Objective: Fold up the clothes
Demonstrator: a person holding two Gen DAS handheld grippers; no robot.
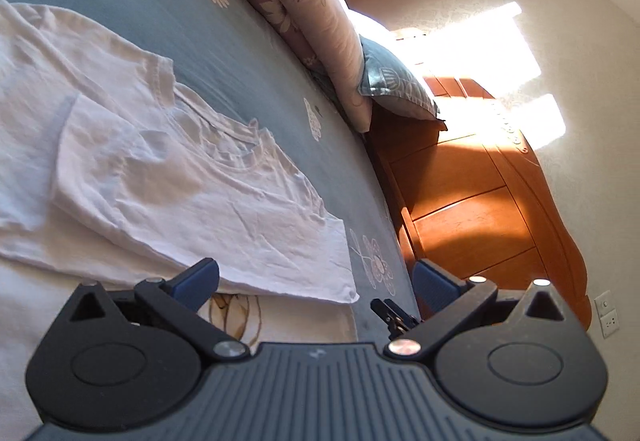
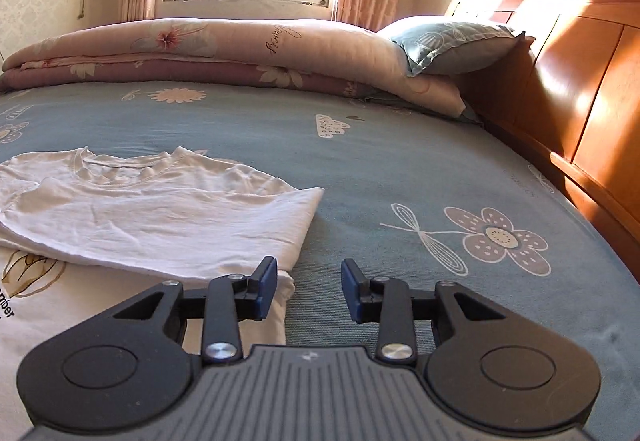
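Sunlit bed (image 2: 360, 161) with a blue flowered sheet holds a white shirt (image 2: 160, 217), partly folded, lying just ahead and to the left of the right gripper (image 2: 309, 291), whose fingers are spread and empty, while the left gripper (image 1: 316, 283), also spread wide and empty, hovers at its near hem.

Left gripper (image 1: 316, 283) jaws spread wide at bottom centre, empty, white T-shirt (image 1: 160, 177) partly folded at left on blue floral bedsheet (image 1: 248, 53), wooden headboard (image 1: 480, 201) at right
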